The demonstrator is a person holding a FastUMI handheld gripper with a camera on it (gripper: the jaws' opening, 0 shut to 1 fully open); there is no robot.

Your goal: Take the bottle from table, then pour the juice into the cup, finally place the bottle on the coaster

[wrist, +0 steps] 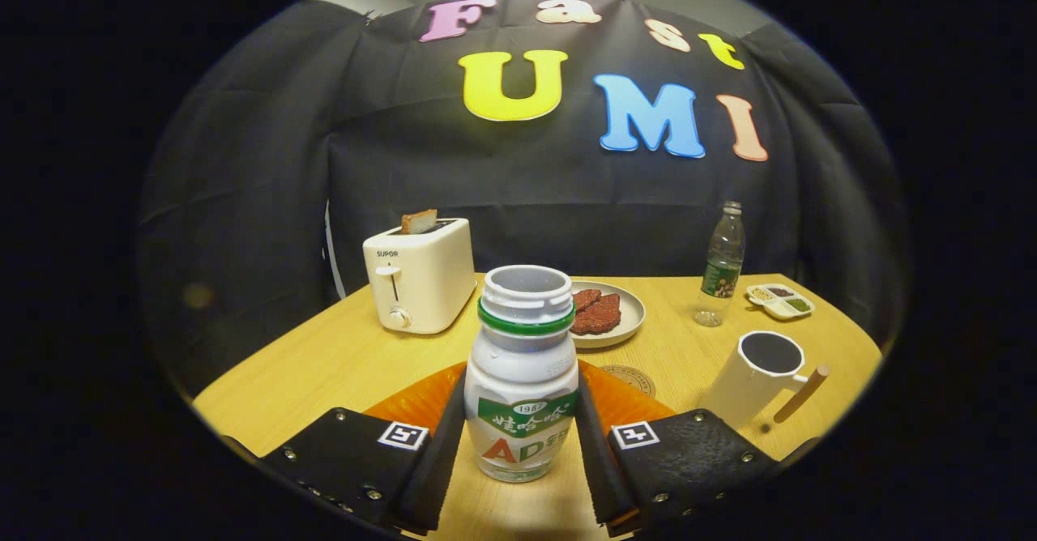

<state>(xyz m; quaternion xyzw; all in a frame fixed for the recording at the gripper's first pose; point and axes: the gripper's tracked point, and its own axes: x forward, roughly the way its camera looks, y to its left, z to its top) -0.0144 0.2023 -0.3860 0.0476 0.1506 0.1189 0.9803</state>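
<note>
The bottle (522, 379) stands upright between the gripper's (518, 436) fingers, which flank it closely; contact is uncertain. Beyond it lies an orange mat (421, 399), then a plate (628, 326). The toaster (419, 275) blocks the far left; the cup (761, 375) stands to the right. Bare table (324, 355) between toaster and mat lies open.

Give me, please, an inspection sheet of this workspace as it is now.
Surface: wooden table, an orange mat under the fingers.
Job's things: open juice bottle upright between the fingers; white cup ahead to the right; round coaster beyond the bottle.
Clutter: toaster with toast, plate of meat, water bottle, condiment tray.
Gripper: both fingers against the bottle.
Cables: nothing seen.
Surroundings: black cloth wall.
</note>
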